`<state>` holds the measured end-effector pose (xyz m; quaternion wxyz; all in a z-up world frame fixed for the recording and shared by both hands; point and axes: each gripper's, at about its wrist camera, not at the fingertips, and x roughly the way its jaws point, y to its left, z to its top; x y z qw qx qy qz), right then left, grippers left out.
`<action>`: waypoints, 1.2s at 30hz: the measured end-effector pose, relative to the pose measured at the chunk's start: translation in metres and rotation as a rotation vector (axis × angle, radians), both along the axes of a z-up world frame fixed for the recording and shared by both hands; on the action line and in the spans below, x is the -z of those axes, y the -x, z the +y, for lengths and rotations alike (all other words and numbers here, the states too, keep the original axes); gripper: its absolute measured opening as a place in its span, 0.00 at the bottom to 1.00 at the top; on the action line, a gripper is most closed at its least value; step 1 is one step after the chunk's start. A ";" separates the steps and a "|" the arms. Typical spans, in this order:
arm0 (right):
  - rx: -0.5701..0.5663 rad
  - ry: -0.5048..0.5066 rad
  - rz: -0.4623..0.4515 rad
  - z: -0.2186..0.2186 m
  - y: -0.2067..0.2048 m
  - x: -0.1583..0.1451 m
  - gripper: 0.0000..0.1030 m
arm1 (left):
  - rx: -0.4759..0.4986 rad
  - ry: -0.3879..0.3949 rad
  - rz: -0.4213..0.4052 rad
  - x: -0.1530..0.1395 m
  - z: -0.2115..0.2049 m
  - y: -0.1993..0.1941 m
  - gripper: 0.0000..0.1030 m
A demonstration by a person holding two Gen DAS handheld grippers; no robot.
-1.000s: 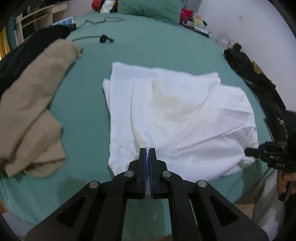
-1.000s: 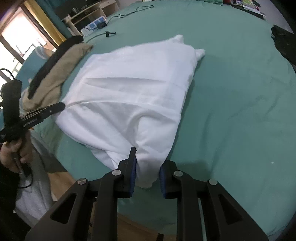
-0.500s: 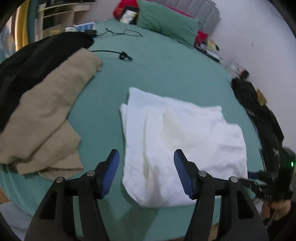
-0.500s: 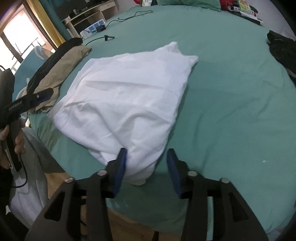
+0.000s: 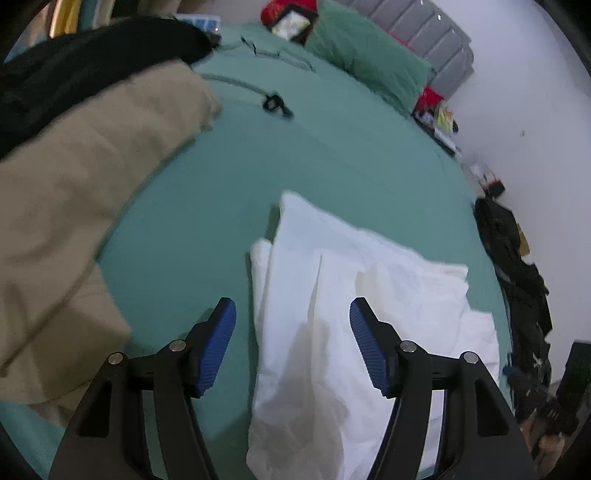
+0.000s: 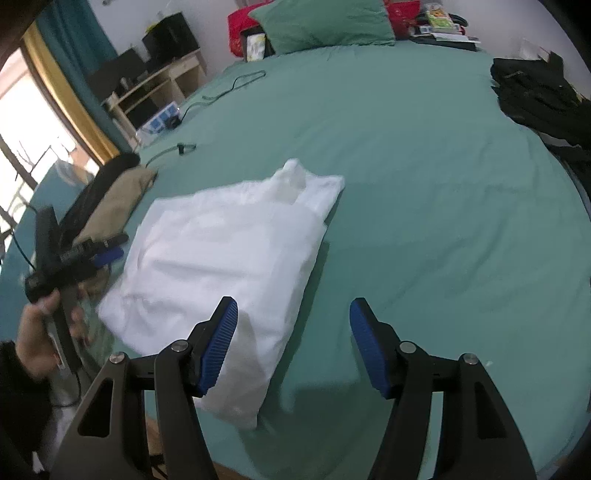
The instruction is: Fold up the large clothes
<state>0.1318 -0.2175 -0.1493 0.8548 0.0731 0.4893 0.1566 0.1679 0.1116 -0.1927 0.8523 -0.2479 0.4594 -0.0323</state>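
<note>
A folded white garment lies on the green bed, near its front edge. It also shows in the right wrist view. My left gripper is open and empty, held above the garment's left part. My right gripper is open and empty, above the garment's right edge and the bare sheet. In the right wrist view the left gripper is seen at the far left, held by a hand.
A tan garment and a black one lie at the bed's left. Black clothes lie at the right edge. A green pillow and clutter sit at the head. A black cable lies on the sheet.
Both grippers were shut on the white garment's near edge a second ago. They have let go, opened wide and lifted away. The garment now lies flat on the bed.
</note>
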 end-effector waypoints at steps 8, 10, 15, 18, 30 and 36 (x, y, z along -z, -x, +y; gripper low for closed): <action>0.035 -0.052 0.002 -0.006 -0.024 0.005 0.62 | 0.065 0.066 0.055 0.017 -0.016 -0.004 0.66; 0.033 -0.066 0.011 -0.005 -0.028 0.010 0.62 | 0.081 0.164 0.056 0.019 -0.019 -0.006 0.66; 0.018 -0.080 0.039 0.003 -0.038 0.025 0.62 | 0.084 0.424 0.050 0.034 -0.024 -0.006 0.66; 0.017 -0.073 0.071 0.008 -0.042 0.041 0.63 | 0.104 0.446 0.043 0.035 -0.032 -0.006 0.66; 0.031 -0.080 0.044 0.012 -0.034 0.058 0.72 | 0.273 0.386 0.006 0.027 -0.081 -0.018 0.83; 0.012 -0.104 0.046 0.019 -0.033 0.060 0.73 | 0.338 0.203 0.014 0.023 -0.106 -0.022 0.83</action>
